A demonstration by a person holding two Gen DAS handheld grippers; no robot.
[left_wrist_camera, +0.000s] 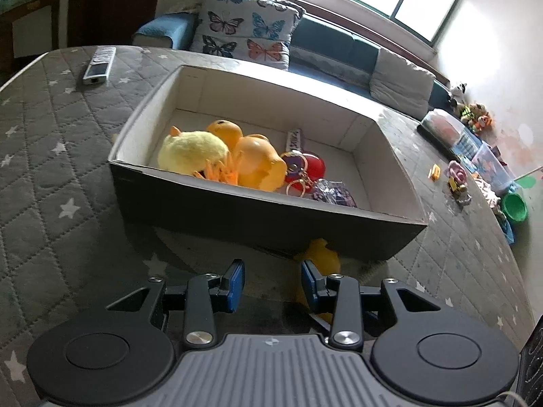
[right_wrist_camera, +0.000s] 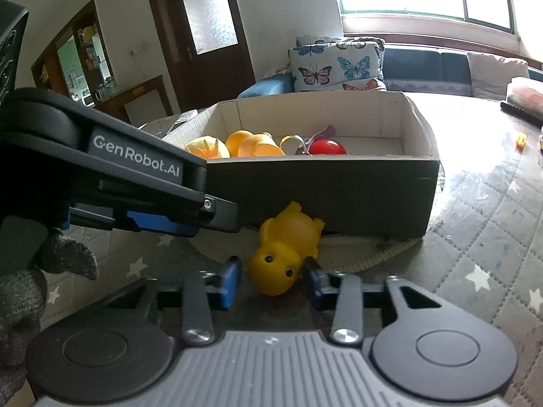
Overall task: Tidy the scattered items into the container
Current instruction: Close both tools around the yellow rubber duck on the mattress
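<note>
In your left wrist view the yellow rubber toy [left_wrist_camera: 320,254] is mostly hidden. Only a yellow patch shows past the near wall of the cardboard box [left_wrist_camera: 237,213], and the finger on the right of the left gripper [left_wrist_camera: 273,278] covers the rest. That gripper's jaws stand spread with nothing between them.

Your right wrist view shows the toy [right_wrist_camera: 288,247] on the grey starred quilt [right_wrist_camera: 475,237], right against the foot of the box's dark near wall [right_wrist_camera: 339,186]. Its far end is tucked into the shadow there, so you cannot tell whether it touches the wall.

The toy's long axis runs near to far, leaning slightly right at the far end. Its head and two dark eyes point toward you.

The right gripper [right_wrist_camera: 271,278] pinches the head. The right pad presses on it, while contact at the left pad is hard to make out.

Inside the box a yellow plush chick [left_wrist_camera: 191,151], orange toys [left_wrist_camera: 258,162] and a red ball [left_wrist_camera: 314,166] lie heaped. Some are cut off by the rim, and the small keyrings are indistinct.

The body of your left gripper hides the quilt at far left, with a grey knitted glove [right_wrist_camera: 20,288] below it.
</note>
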